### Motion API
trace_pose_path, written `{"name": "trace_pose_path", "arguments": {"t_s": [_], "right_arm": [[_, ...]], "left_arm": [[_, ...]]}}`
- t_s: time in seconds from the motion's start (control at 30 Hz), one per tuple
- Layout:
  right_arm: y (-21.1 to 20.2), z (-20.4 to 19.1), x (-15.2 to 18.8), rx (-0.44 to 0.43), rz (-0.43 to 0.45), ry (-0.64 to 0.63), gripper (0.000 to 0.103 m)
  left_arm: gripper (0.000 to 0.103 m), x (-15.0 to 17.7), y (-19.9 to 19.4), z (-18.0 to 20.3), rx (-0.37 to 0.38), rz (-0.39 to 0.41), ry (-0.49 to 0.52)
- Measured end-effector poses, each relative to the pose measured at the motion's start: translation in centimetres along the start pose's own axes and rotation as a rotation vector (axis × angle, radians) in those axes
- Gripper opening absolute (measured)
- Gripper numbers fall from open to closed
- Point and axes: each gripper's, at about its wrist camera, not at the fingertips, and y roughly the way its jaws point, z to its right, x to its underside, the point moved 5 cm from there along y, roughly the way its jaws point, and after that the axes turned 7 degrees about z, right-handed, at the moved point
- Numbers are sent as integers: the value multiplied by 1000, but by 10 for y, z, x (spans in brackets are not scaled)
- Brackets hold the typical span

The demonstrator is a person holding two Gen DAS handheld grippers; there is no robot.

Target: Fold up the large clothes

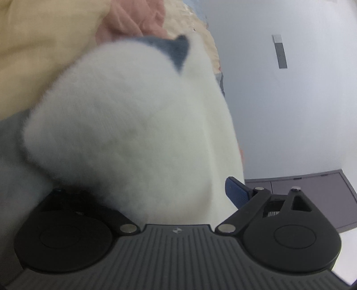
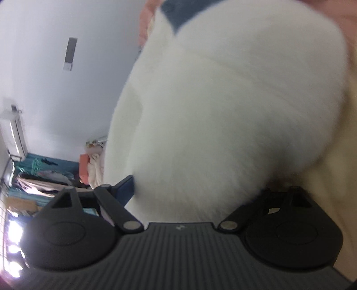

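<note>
1. White fleece garment (image 1: 138, 125) with a dark blue patch (image 1: 176, 50), blurred, filling centre frame in both wrist views.
2. Left gripper (image 1: 142, 196) buried in the fleece; only one blue finger pad (image 1: 237, 194) visible at lower right, grip state impossible to tell.
3. Right gripper (image 2: 196, 189) likewise covered; blue pad (image 2: 126, 188) at lower left, clench unreadable.
4. Beige bedding (image 1: 44, 44) and pink cloth (image 1: 133, 20) at upper left.
</note>
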Motion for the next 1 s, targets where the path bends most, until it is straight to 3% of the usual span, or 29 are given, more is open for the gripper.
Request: {"name": "trace_pose_path", "arguments": {"t_s": [0.03,0.17,0.33,0.43,0.53,0.7,0.83,0.93,1.0], "right_arm": [[2,-1,-1,-3,3,-8,91],[2,-7,-3,13,21,-102,87],[-8,-19,-3,25,40,-225,57],[-21,-33,-2,28,67,-342,41],[-38,-50,-2,-10,104,-413,37],[-69,-73,-16,-143,144,-387,35],[-101,-109,-41,-290,209,-402,27],[-120,-130,-67,-274,253,-461,21],[-124,-126,-84,-258,217,-413,21]], "left_arm": [[76,-2,2,-3,-22,2,-6],[58,-6,2,-6,-56,-4,-8],[38,-6,-3,16,-56,35,122],[34,-3,-14,24,-39,53,153],[33,-1,-27,37,-24,71,179],[33,4,-59,59,28,84,203],[32,10,-79,80,79,84,210],[31,13,-78,101,61,90,248],[31,15,-74,102,42,91,242]]}}
